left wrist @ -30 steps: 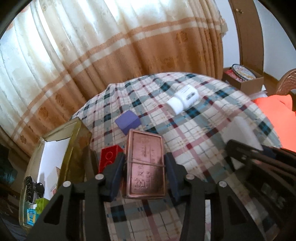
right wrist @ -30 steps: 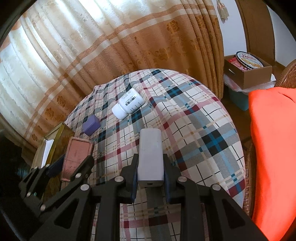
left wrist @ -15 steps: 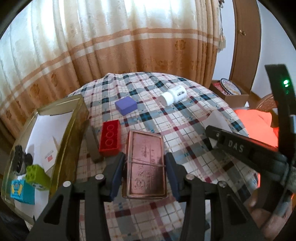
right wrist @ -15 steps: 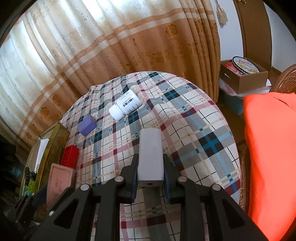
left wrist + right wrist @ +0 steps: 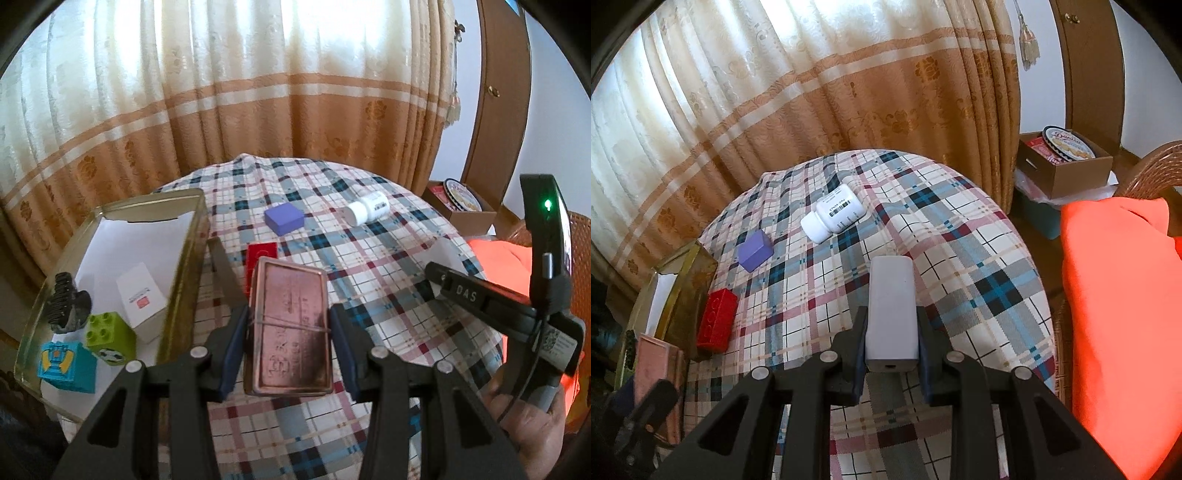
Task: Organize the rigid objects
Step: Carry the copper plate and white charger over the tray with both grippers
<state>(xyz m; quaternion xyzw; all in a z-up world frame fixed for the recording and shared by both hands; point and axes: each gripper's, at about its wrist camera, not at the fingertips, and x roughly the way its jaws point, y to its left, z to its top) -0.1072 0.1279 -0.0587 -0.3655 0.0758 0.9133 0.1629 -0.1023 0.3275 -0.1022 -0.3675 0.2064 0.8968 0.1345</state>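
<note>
My left gripper (image 5: 289, 347) is shut on a copper-pink metal tin (image 5: 288, 325), held above the plaid table beside the gold tray (image 5: 184, 258). My right gripper (image 5: 892, 350) is shut on a grey-white rectangular box (image 5: 892, 306) over the table's middle. On the cloth lie a red brick (image 5: 716, 319), a purple cube (image 5: 755, 251) and a white pill bottle (image 5: 834, 213). The red brick (image 5: 261, 254) is partly hidden behind the tin in the left wrist view.
The gold tray holds a green brick (image 5: 110, 338), a blue brick (image 5: 68, 365), a black clip (image 5: 68, 304) and a white card (image 5: 142, 297). An orange cushion (image 5: 1123, 314) lies right of the table. A cardboard box (image 5: 1067, 162) stands at the back right. Curtains hang behind.
My left gripper has lifted and drawn back with the tin, bringing more of the gold tray and its contents into view. My right gripper has held almost still with the box.
</note>
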